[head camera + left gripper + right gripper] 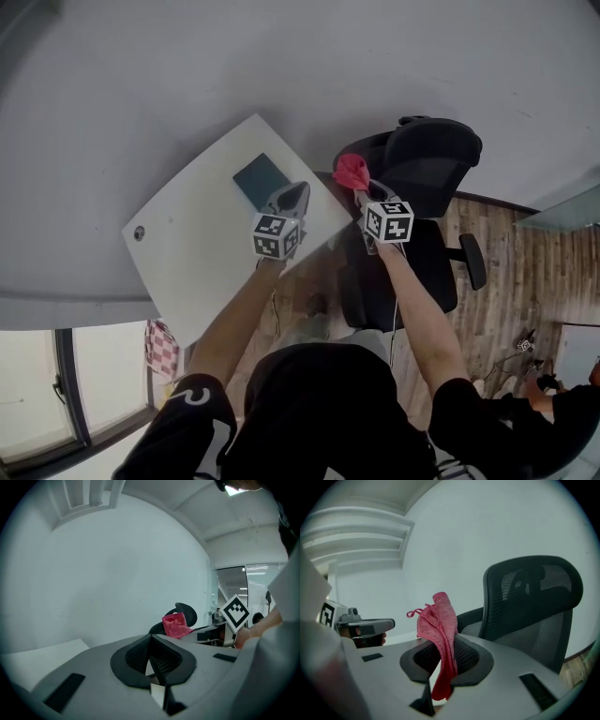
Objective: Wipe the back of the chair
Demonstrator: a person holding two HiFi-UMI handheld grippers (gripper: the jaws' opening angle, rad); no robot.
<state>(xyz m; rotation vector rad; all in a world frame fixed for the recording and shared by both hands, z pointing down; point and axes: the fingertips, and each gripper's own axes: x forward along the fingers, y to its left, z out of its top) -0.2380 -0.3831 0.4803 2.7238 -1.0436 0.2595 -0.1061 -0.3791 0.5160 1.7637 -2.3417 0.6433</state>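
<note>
Right gripper (442, 663) pinches a pink-red cloth (439, 620) beside the black chair (533, 603); the left gripper (153, 657) has its jaws pressed together on nothing.

The cloth is a nubbly weave bunched into an upright peak, with its lower end dangling between the ribbed pads. It sits near the backrest, a curved mesh in a hard frame, but apart from it. In the head view the right arm covers part of the seat, and the base is hidden. The left gripper hangs over the white table (183, 248), near a flat dark-teal rectangle (261, 178) too small to identify.

no readable words or numbers, coded square markers (277, 235) on left gripper (296, 193), right gripper (361, 194)
</note>
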